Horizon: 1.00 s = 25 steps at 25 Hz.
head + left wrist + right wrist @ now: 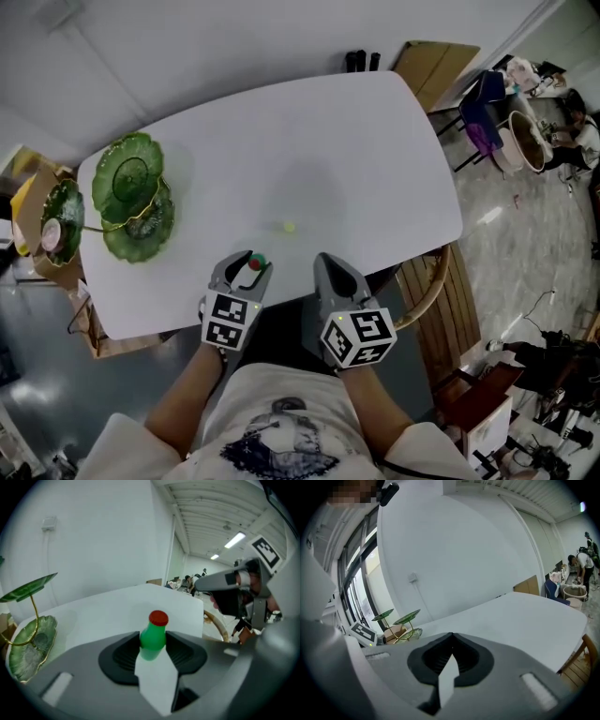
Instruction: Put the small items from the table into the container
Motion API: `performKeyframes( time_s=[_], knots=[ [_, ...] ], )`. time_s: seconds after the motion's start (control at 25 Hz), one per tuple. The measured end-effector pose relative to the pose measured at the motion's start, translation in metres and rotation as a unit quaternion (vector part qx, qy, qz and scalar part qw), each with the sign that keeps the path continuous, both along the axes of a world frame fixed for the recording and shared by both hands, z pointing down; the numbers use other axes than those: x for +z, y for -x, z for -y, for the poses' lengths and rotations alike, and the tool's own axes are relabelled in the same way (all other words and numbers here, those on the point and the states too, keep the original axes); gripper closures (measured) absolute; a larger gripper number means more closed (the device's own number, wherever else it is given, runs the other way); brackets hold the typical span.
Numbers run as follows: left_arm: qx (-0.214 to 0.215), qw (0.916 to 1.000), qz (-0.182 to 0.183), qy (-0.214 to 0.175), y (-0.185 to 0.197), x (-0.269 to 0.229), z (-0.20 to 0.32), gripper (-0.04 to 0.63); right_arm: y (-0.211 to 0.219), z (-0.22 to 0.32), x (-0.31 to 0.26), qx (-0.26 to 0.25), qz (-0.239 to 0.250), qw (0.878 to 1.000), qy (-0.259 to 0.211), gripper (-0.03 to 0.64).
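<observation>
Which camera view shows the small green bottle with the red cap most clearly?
The left gripper view: the green bottle fills the middle, clamped between the left gripper's jaws. The head view shows only its red cap and some green, very small. The right gripper view does not show it.

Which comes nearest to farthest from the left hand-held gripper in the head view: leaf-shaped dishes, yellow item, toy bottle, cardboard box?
1. toy bottle, clamped by the left hand-held gripper.
2. yellow item, on the table just ahead, rightward.
3. leaf-shaped dishes, at the table's left end.
4. cardboard box, beyond the far right corner.
</observation>
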State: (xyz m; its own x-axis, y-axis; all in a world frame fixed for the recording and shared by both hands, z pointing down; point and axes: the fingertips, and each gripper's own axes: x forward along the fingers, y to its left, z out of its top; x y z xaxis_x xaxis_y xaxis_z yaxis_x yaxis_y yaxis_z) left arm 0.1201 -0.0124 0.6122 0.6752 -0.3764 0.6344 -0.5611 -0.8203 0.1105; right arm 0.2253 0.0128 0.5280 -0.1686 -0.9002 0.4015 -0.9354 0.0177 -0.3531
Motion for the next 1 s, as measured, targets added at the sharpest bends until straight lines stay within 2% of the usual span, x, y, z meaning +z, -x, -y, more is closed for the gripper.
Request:
performKeyframes(
  time_s=[0.48,1.0],
  knots=[
    [-0.062,0.9965,-0.007,-0.056,0.056,-0.071,0.011,0.426,0.046,0.012,-0.055,-0.047,0.003,0.998,-0.049,0.619],
    [-0.170,0.9811,-0.004,-0.092,0.150,-0.123,0.032,0.426,0.134,0.048,-0.079,-0.145,0.019,0.986,-0.074,0.620]
  ],
)
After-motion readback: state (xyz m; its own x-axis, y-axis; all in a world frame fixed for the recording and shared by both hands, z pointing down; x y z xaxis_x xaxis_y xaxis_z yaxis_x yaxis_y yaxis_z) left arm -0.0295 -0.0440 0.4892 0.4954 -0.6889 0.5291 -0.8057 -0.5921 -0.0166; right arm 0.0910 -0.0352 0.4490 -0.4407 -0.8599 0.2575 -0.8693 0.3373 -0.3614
